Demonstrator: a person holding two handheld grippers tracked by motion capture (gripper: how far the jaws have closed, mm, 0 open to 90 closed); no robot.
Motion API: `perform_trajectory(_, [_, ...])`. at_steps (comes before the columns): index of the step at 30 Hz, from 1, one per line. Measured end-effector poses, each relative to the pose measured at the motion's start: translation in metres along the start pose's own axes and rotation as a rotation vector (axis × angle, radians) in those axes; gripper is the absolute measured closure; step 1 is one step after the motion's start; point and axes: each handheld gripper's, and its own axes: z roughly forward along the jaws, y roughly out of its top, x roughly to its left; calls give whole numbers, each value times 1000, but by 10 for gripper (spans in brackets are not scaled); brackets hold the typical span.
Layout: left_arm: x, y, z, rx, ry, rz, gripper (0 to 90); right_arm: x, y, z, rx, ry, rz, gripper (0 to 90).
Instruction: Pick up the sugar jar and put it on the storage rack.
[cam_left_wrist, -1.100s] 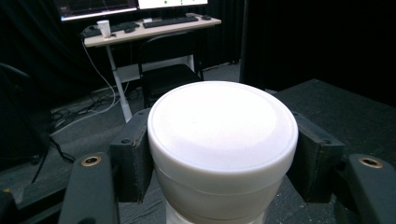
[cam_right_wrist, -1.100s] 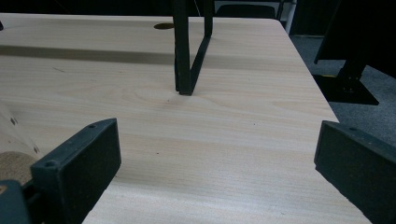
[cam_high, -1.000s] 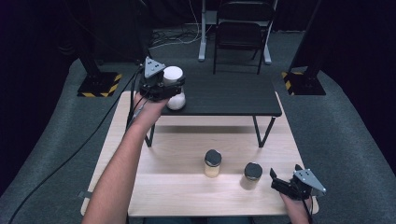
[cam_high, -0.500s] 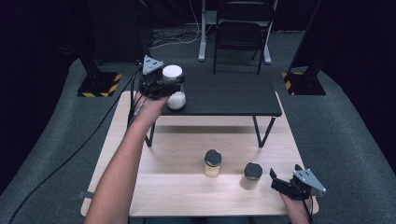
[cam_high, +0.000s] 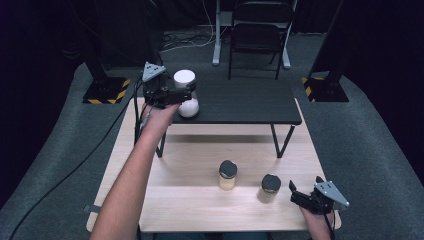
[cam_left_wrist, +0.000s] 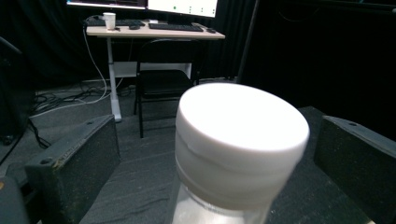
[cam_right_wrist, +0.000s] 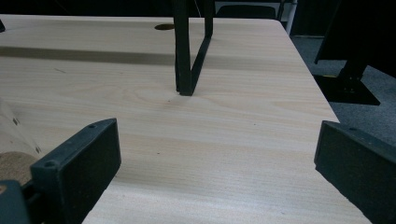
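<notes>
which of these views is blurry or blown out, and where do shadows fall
Left gripper view: the white-lidded jar sits too close, soft-edged, its lid top washed out to flat white. Right gripper view: sharp wood grain, with the black shelf's shadow band across the wooden table. High view: even light on the table, surroundings dark, slightly soft overall.

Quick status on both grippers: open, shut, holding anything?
Left gripper: open, jaws have just been opening; the white-lidded jar stands between them, pads clear of it.
Right gripper: open, holding nothing, over the wooden table.
</notes>
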Motion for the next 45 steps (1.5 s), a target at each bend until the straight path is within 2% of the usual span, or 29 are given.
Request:
perform_trajectory(5, [-6, -1, -10, -13, -13, 11, 0, 0, 0, 0, 2, 4, -1, 0])
perform_trajectory(7, [-11, -3, -17, -17, -1, 31, 2, 0, 0, 0, 2, 7, -1, 0])
perform_trajectory(9, [-18, -6, -24, -13, 40, 64, 13, 0, 0, 1, 2, 9, -5, 0])
perform_trajectory(10, [-22, -10, -32, -25, 38, 83, 13, 0, 0, 0, 0, 7, -6, 0])
perform_trajectory(11, [-22, -10, -32, -25, 38, 83, 13, 1, 0, 0, -1, 5, -9, 0])
perform_trajectory(13, [-26, -13, -40, -41, 15, 87, 11, 1, 0, 0, -1, 4, -11, 0])
perform_trajectory(16, [-31, -16, -52, -37, 14, 98, 11, 0, 0, 0, -2, 4, -7, 0])
perform_trajectory(22, [-42, -21, -76, -41, -28, 108, 9, 1, 0, 0, -2, 3, -12, 0])
perform_trajectory(24, [-44, -23, -83, -45, -35, 124, 9, 1, 0, 0, -1, 3, -12, 0])
perform_trajectory(31, [-46, -37, -100, -69, -35, 171, 7, 1, 0, 0, -2, 1, -13, 0])
perform_trajectory(37, [-41, -56, -109, -96, -8, 175, 4, 1, 0, 0, -5, 1, -15, 0])
perform_trajectory(41, [-37, -67, -111, -86, 2, 181, 5, 2, 0, 0, -6, 1, -15, 0])
perform_trajectory(43, [-37, -71, -112, -62, 8, 199, 9, 1, 0, -1, -7, 2, -14, 0])
perform_trajectory(45, [-36, -76, -114, -53, -3, 194, 9, 1, 0, -1, -8, 0, -14, 0])
